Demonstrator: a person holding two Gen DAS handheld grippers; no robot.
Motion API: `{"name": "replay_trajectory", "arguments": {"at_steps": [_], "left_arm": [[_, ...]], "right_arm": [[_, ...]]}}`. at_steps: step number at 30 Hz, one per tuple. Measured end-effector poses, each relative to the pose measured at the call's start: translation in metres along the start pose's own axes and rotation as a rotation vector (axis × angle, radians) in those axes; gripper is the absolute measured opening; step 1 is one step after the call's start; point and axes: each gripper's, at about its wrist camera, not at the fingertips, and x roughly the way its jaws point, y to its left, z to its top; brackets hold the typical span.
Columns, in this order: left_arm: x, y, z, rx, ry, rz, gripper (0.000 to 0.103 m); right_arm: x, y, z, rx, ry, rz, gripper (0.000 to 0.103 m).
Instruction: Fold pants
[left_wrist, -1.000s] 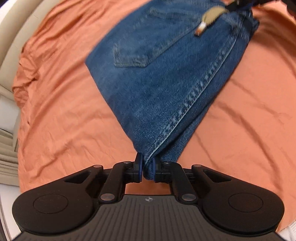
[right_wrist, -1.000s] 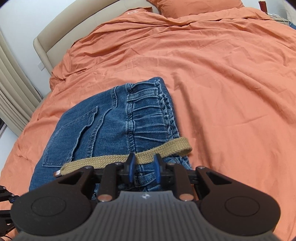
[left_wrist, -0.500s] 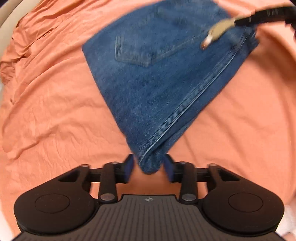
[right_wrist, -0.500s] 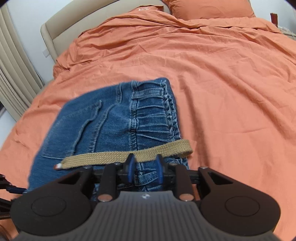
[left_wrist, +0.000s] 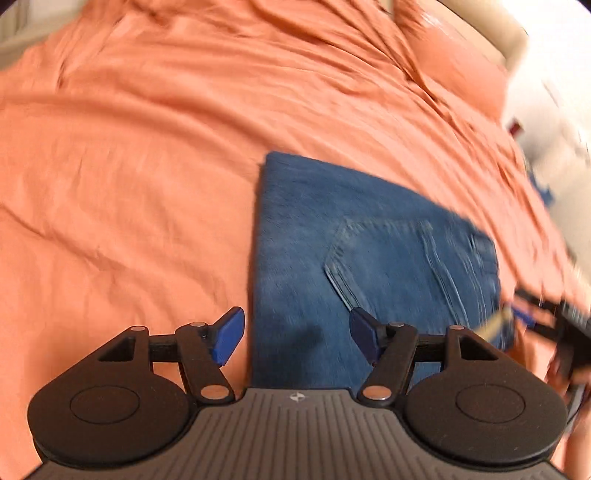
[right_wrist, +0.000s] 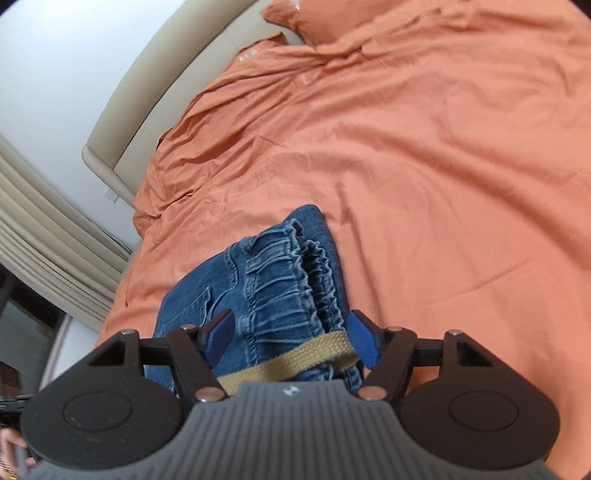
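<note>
Folded blue jeans (left_wrist: 369, 258) lie flat on the orange bedspread (left_wrist: 129, 166), back pocket facing up. My left gripper (left_wrist: 297, 338) is open and empty, its jaws wide apart above the jeans' near folded edge. In the right wrist view the jeans' gathered waistband (right_wrist: 288, 280) with a tan belt (right_wrist: 288, 363) lies between the spread fingers of my right gripper (right_wrist: 291, 338), which is open and holds nothing. The right gripper also shows blurred at the right edge of the left wrist view (left_wrist: 554, 328).
The orange bedspread (right_wrist: 424, 147) covers the whole bed, with an orange pillow (right_wrist: 332, 22) at the head. A beige headboard (right_wrist: 147, 96) and pleated beige curtains (right_wrist: 44, 229) stand to the left. The bed's edge runs close to the jeans on the left.
Both grippers have opened and let go of the jeans. The left one released the folded corner and swung round; the right one released the waistband and drew back slightly.
</note>
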Motion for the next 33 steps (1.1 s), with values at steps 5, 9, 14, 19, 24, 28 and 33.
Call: {"name": "replay_trajectory", "arguments": {"at_steps": [5,9,14,19,24,28,33], "left_arm": [[0.029,0.019,0.007,-0.082,-0.001,-0.039,0.076],[0.051,0.028,0.01,-0.109,0.031,-0.081,0.076],[0.064,0.036,0.009,-0.121,0.038,-0.116,0.074],[0.065,0.027,0.004,-0.082,0.023,-0.114,0.046],[0.058,0.008,0.007,-0.021,0.025,-0.053,0.022],[0.05,-0.001,0.009,0.026,0.023,0.0,0.008],[0.029,-0.01,0.011,0.075,-0.001,0.043,0.006]], "right_arm": [[0.023,-0.019,0.0,0.058,0.048,0.015,0.062],[0.034,-0.03,0.003,0.09,0.064,0.043,0.062],[0.047,-0.039,0.005,0.119,0.086,0.084,0.059],[0.053,-0.038,0.003,0.116,0.086,0.119,0.04],[0.044,-0.019,0.005,0.028,0.065,0.079,0.027],[0.036,-0.002,0.007,-0.019,0.048,0.038,0.021],[0.023,0.021,0.013,-0.054,0.052,-0.006,0.017]]}}
